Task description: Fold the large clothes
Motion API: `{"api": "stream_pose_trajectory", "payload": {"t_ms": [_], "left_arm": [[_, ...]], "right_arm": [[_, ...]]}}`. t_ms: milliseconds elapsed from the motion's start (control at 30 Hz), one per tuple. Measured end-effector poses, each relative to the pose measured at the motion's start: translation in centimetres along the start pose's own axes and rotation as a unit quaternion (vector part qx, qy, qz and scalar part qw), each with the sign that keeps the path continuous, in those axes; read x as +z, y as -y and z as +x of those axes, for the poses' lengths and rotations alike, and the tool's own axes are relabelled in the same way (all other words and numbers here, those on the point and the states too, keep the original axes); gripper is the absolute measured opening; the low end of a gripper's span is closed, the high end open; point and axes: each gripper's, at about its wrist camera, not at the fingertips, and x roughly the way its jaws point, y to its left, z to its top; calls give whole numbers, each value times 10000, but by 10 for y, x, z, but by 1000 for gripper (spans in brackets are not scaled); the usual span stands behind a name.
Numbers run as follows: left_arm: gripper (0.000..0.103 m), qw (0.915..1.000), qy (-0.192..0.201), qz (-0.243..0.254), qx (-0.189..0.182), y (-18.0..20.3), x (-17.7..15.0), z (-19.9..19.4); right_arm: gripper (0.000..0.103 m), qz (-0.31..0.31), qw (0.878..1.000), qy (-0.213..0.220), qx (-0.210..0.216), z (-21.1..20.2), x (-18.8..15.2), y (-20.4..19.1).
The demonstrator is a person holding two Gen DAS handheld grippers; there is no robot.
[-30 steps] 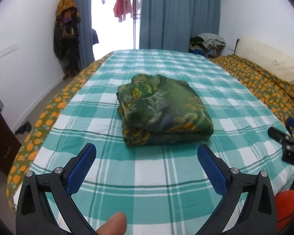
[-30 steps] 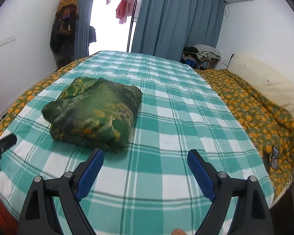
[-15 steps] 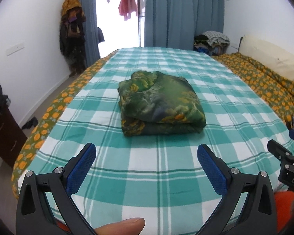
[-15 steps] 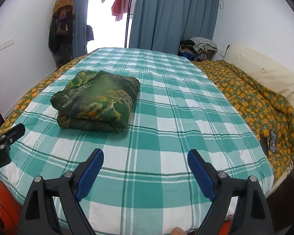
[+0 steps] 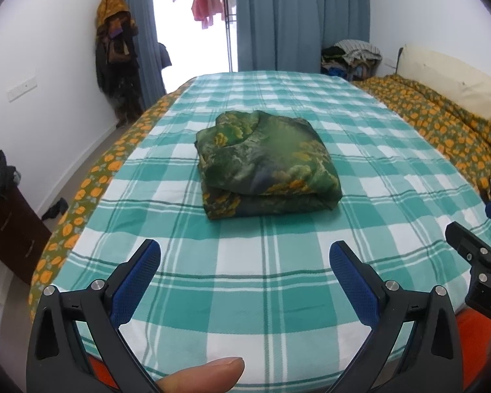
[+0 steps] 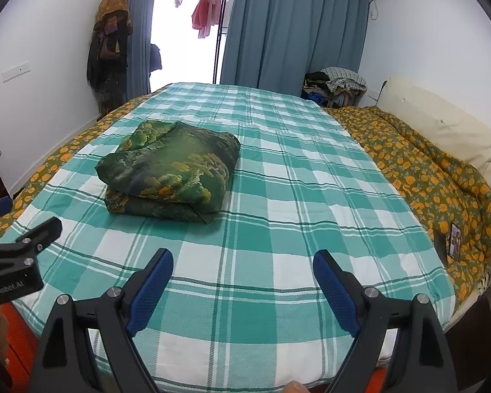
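Observation:
A green garment with yellow flower print (image 5: pixel 265 163) lies folded into a thick rectangular bundle on the green-and-white checked bed sheet (image 5: pixel 245 278). It also shows in the right wrist view (image 6: pixel 170 170), left of centre. My left gripper (image 5: pixel 245 262) is open and empty, held above the near edge of the bed, well short of the bundle. My right gripper (image 6: pixel 244 262) is open and empty too, to the right of the bundle and nearer than it. Each gripper's side shows in the other's view.
An orange-flowered quilt (image 6: pixel 435 177) and a cream pillow (image 6: pixel 442 124) lie along the bed's right side, with a phone (image 6: pixel 455 245) on the quilt. Blue curtains (image 6: pixel 294 32), hanging clothes (image 5: pixel 114 55) and a dark cabinet (image 5: pixel 6 222) stand around the bed.
Both grippers have drawn back from the bundle toward the near edge of the bed and stayed open. The folded garment has not moved.

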Motion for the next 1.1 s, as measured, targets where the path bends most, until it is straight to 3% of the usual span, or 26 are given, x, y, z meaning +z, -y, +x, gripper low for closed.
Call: {"api": "stream_pose_trajectory", "payload": {"t_ms": [800,1100], "left_arm": [[102,10000,-25,40,-61,2,1,-6],[102,9998,-65,120,122,10,-2,-3]], "right_arm": [[89,-56,9999,-67,86,-10,-5,-5],[89,-67,9998,-89,179,-11,-6,0]]}}
